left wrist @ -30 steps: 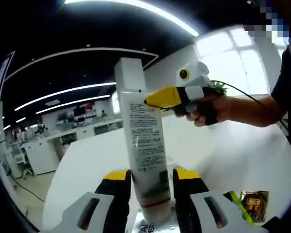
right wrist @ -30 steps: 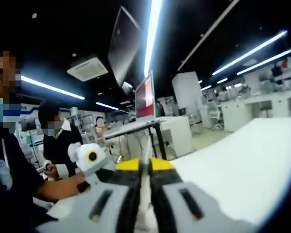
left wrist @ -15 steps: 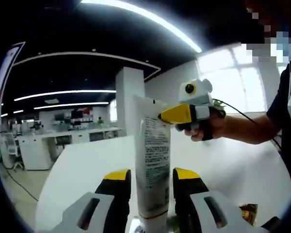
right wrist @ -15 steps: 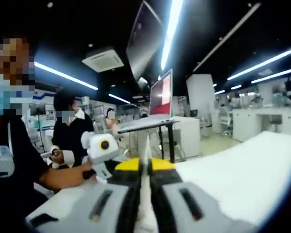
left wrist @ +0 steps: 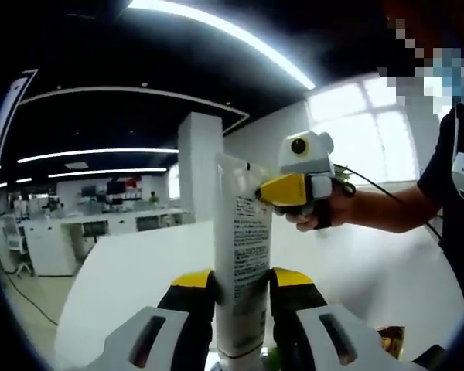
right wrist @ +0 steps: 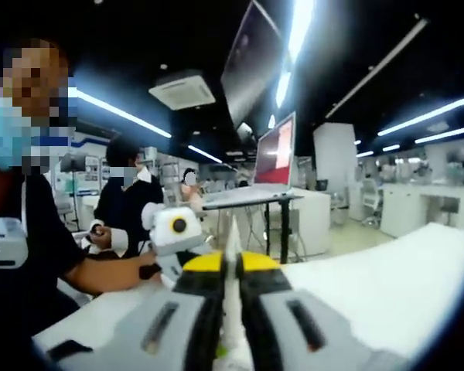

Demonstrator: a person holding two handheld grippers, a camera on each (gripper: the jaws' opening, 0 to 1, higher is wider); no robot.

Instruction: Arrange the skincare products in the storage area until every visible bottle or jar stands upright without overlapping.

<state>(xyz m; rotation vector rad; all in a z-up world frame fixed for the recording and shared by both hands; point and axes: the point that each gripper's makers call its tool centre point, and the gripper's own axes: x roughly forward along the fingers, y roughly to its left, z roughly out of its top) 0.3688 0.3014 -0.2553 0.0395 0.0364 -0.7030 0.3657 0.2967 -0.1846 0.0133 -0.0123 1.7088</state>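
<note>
A: Tube (left wrist: 242, 263) is the thing to look at. It is white, with small dark printed lines on the side and a thin red band near its lower end. It stands nearly upright in the left gripper view, with its flat crimped end on top.

B: And where is it?

A: In the air, above the white counter (left wrist: 124, 286). The left tool (left wrist: 242, 284) is clamped on its lower part; one yellow-tipped jaw presses on each side. The right tool (left wrist: 264, 191) comes in from the right, held by a hand (left wrist: 319, 212), and its yellow tip touches the upper part of the tube.

B: Is the right tool closed on the tube too?

A: Yes. In the right gripper view the right tool (right wrist: 231, 264) has its jaws together with only a thin white edge (right wrist: 232, 309) of the tube between them. In that view the left tool (right wrist: 174, 239) is seen behind, on the left.

B: What else is around?

A: A small brown packet (left wrist: 390, 340) lies on the counter, low on the right of the left gripper view. Behind are a white pillar (left wrist: 199, 166), long ceiling lights and desks far away. In the right gripper view there are a red screen (right wrist: 275, 151) on a stand, a seated person in dark clothes (right wrist: 124, 209), and the counter (right wrist: 387, 286) spreading to the right.

B: Does something block the tube?

A: Only the tools themselves cover parts of it.
</note>
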